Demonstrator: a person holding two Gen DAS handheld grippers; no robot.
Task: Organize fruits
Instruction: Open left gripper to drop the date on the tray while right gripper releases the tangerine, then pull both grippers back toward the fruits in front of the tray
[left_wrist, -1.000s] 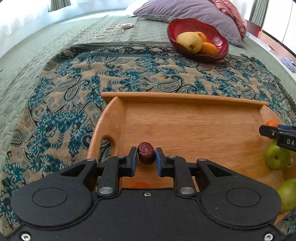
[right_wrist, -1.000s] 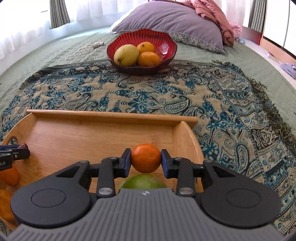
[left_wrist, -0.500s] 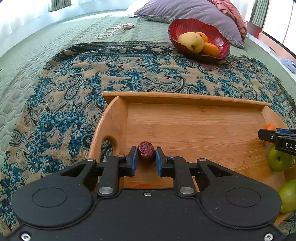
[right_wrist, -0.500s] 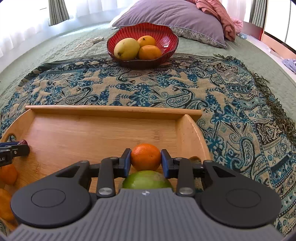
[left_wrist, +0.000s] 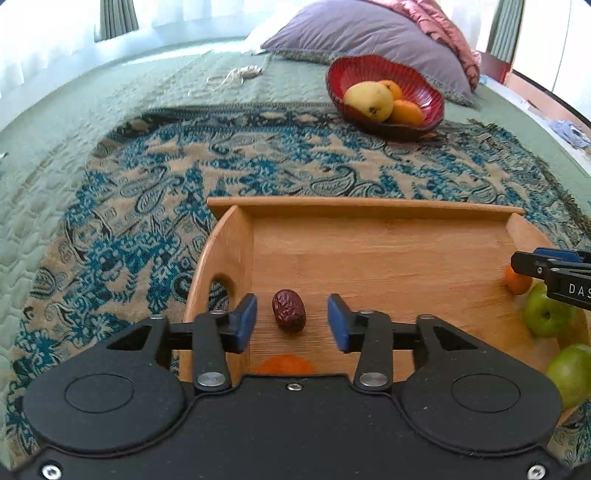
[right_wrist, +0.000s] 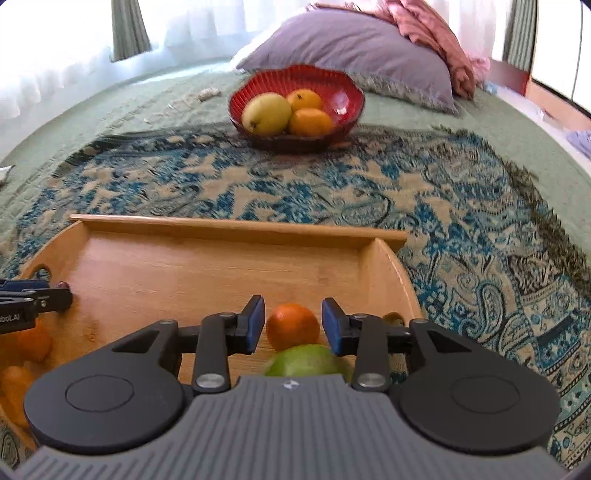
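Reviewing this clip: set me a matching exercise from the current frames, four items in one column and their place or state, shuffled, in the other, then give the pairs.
Column 1
1. red date
2. small orange
3. yellow mango
4. left gripper

Column 2
A. in the red bowl on the bed, beside two oranges
B. open, fingers apart on either side of a fruit
C. on the wooden tray floor near its left handle wall
D. between the right gripper's open fingers, just beyond a green fruit

Pairs: 1-C, 2-D, 3-A, 4-B
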